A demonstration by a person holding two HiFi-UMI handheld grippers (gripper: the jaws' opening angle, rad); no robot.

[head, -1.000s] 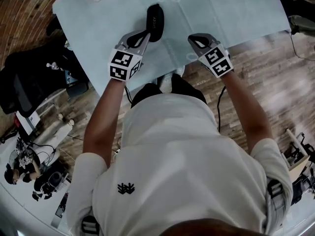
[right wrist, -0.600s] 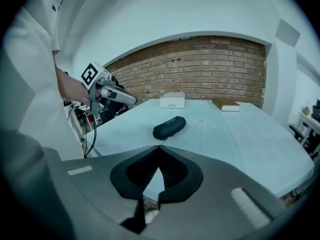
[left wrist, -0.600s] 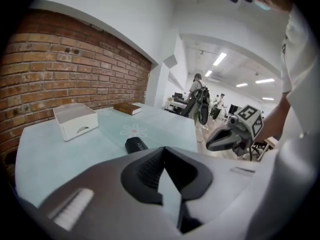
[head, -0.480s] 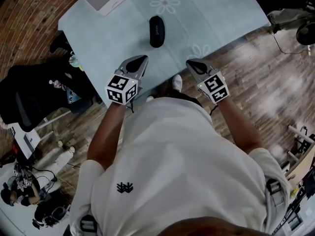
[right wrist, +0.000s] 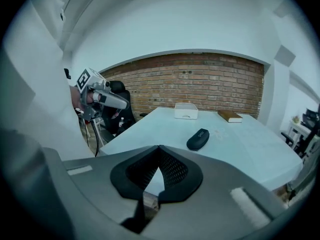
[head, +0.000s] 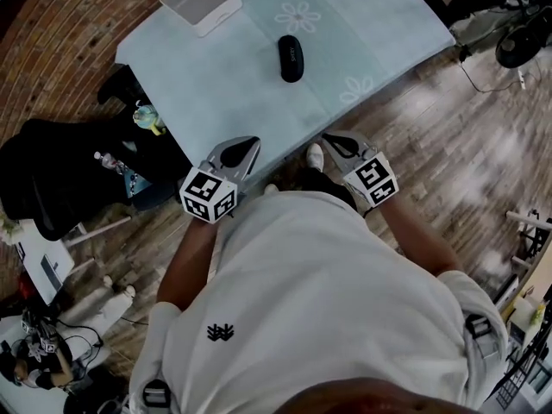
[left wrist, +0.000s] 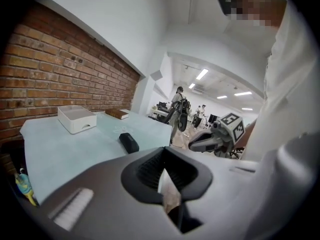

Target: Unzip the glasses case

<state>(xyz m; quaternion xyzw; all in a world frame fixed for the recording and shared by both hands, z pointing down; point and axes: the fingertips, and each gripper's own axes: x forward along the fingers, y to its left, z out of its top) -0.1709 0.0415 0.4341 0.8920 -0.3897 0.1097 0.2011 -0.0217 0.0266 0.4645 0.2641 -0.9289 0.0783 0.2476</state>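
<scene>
Unzipping is not yet begun: the left gripper [head: 248,145] and right gripper [head: 329,140] hover off the table's [head: 216,93] near edge, jaws together and empty, with the closed glasses case [head: 291,59] well apart at twelve o'clock, so a forward reach likely comes next.

The glasses case [head: 291,59] lies on the table [head: 224,89], a box [head: 201,3] beyond it leftward.

Red brick wall [right wrist: 200,79] runs behind a table [head: 233,93] covered in a pale blue, flower-printed cloth. White plaster above the brick. Wood-plank floor [head: 448,136], grey-brown. Black chair [head: 52,175] beside the table. Ceiling strip lights [left wrist: 202,74] lit in the open room beyond.
</scene>
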